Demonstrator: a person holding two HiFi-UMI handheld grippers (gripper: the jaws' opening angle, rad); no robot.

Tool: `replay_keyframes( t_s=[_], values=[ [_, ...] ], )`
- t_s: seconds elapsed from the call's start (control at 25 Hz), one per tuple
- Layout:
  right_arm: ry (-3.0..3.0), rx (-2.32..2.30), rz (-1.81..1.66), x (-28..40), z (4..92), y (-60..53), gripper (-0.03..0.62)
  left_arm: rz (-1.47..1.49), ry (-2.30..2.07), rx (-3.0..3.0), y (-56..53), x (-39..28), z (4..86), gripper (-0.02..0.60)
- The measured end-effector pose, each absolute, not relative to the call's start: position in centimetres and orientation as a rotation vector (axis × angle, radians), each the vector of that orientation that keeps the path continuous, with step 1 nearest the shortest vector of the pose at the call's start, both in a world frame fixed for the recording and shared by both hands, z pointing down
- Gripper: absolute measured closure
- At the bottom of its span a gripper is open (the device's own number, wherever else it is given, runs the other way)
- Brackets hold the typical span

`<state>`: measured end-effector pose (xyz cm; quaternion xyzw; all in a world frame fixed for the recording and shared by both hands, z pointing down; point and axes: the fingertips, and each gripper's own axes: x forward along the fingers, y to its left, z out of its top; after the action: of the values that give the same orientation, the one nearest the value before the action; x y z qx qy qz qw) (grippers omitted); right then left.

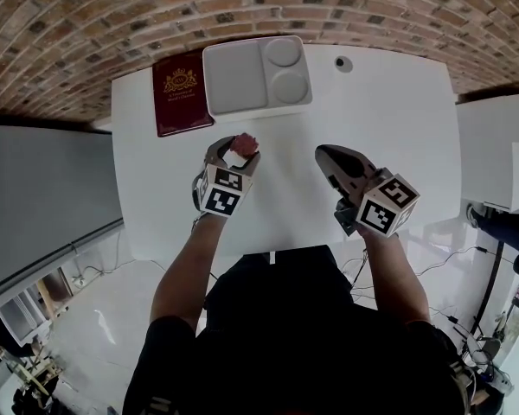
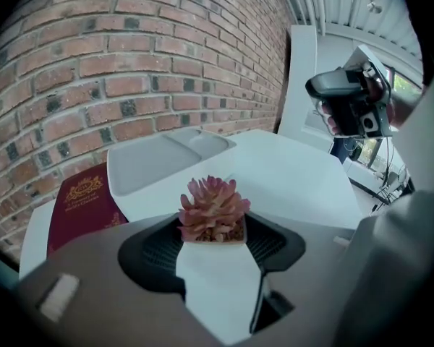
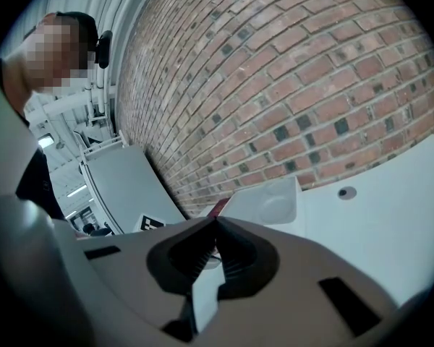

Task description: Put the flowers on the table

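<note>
Left gripper view: left hand-held gripper (image 2: 213, 226) clamps flowers (image 2: 211, 207); right hand-held gripper (image 3: 215, 221) closed, empty.

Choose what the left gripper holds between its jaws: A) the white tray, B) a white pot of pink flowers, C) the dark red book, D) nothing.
B: in the left gripper view, the jaws of the left gripper press on both sides of the white pot of pink flowers.

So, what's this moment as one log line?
left gripper: shut on pink flower in white pot | right gripper: shut, empty | both over white table
</note>
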<state>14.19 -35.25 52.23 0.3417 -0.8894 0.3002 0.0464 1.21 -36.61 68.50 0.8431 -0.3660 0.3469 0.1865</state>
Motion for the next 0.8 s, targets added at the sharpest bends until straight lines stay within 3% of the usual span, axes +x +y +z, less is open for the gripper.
replay_keyframes(
  t_s=[0.8],
  values=[
    [-2.678,1.08,0.937,16.2,53.4,-33.0,0.583,1.046,-0.972,2.357,-36.6,2.1,72.4,0.31]
  ],
)
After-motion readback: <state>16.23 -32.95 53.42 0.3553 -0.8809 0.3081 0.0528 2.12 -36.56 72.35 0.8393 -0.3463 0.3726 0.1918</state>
